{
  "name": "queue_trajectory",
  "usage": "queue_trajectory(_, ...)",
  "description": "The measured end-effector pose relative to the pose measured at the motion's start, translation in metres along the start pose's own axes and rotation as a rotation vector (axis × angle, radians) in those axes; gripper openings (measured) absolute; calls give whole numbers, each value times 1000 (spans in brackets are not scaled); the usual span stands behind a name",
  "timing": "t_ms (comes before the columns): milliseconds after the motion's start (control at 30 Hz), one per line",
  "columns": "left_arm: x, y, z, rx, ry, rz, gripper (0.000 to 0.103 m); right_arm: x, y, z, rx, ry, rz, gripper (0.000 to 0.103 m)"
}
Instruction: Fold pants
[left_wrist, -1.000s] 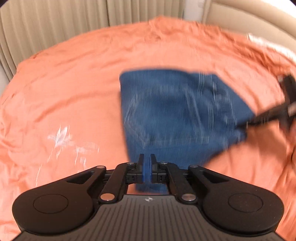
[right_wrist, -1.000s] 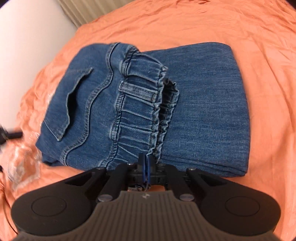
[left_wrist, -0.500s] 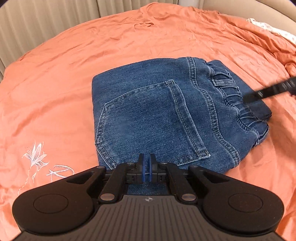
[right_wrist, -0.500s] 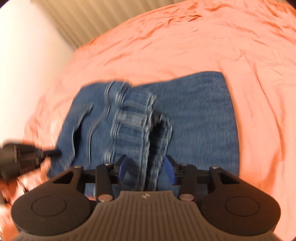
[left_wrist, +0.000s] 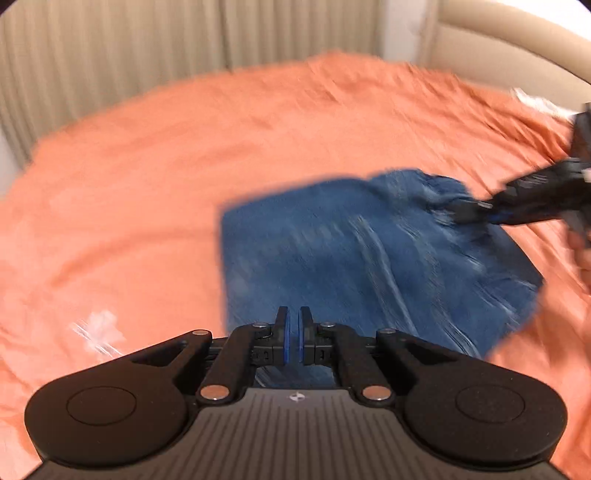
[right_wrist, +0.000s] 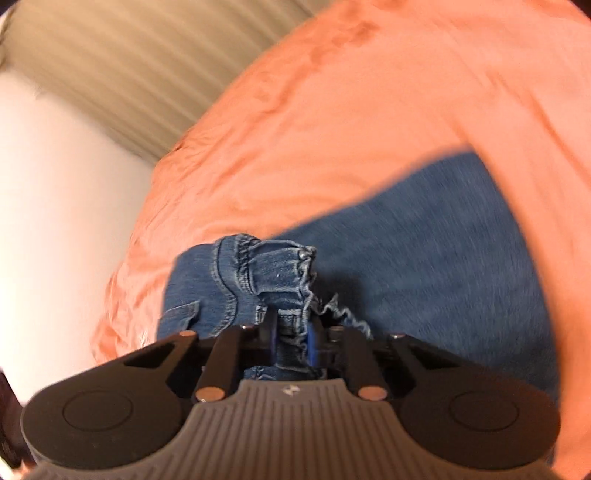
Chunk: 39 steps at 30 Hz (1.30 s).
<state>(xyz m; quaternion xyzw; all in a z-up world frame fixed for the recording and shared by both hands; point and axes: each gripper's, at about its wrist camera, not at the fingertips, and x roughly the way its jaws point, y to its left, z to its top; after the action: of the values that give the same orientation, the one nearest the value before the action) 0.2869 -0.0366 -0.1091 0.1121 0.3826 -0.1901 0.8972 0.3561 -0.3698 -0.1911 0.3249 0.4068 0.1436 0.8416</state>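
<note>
Folded blue denim pants (left_wrist: 362, 258) lie on the orange bedspread (left_wrist: 147, 184), blurred by motion. My left gripper (left_wrist: 294, 334) is shut and empty, just above the near edge of the pants. My right gripper (right_wrist: 291, 341) is shut on the elastic waistband (right_wrist: 280, 273) of the pants and lifts that gathered edge off the lower denim layer (right_wrist: 443, 258). The right gripper also shows in the left wrist view (left_wrist: 469, 210) at the far right corner of the pants.
Beige pleated curtains (left_wrist: 147, 55) hang behind the bed. A padded beige headboard (left_wrist: 498, 55) curves at the upper right. A white wall (right_wrist: 55, 221) stands beyond the bed's edge. A pale embroidered flower (left_wrist: 98, 332) marks the spread near my left gripper.
My right gripper, open half a second ago, has shut on the waistband and raised it. My left gripper stayed shut and drew back, so the pants look farther away.
</note>
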Motion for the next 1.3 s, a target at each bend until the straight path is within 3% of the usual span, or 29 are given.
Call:
queue_trajectory(167, -1, 15, 15, -78, -51, 54, 4, -40, 63, 34, -186, -59, 43, 8)
queue_trajectory(267, -1, 18, 18, -101, -73, 63, 4, -59, 74, 53, -235, -86, 10, 8)
queue_trajectory(500, 13, 17, 20, -98, -73, 39, 4, -52, -5, 58, -122, -58, -225, 8)
queue_trajectory(633, 29, 17, 28, -105, -61, 7, 4, -28, -54, 52, -26, -15, -276, 6)
queue_trajectory(833, 62, 16, 44, -116, -31, -19, 4, -5, -75, 42, 16, 23, -359, 11)
queue_trajectory(1000, 83, 19, 57, -130, -18, -48, 4, -26, -47, 41, -109, -18, -401, 29)
queue_trajectory(1167, 109, 12, 73, -96, -7, -41, 4, -55, -3, 44, -240, -115, -406, 28)
queue_trajectory(1300, 137, -1, 73, -25, 10, -11, 4, -33, 6, 42, -293, -82, -410, 19)
